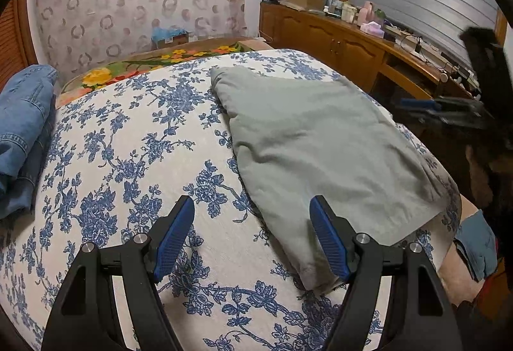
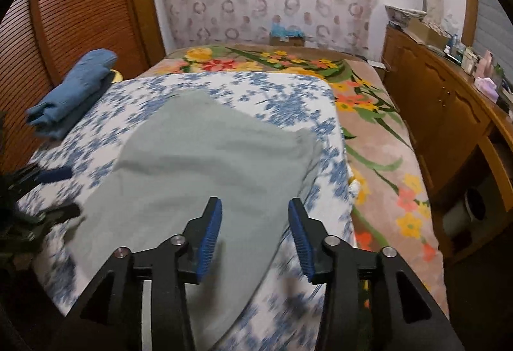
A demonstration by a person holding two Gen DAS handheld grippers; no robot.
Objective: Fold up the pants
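Both grippers are seen with jaws parted and nothing held, the left gripper (image 1: 251,234) wide over the near hem of the folded grey-green pants (image 1: 320,139), the right gripper (image 2: 255,234) narrower above them, on the blue-flowered bed cover (image 1: 128,142), folded jeans (image 1: 22,133) set well apart.

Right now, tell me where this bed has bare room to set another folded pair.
Free: the blue-flowered sheet between the folded jeans and the grey pants, and the floral blanket toward the wooden cabinet. Crowded: the bed's edge by the jeans.
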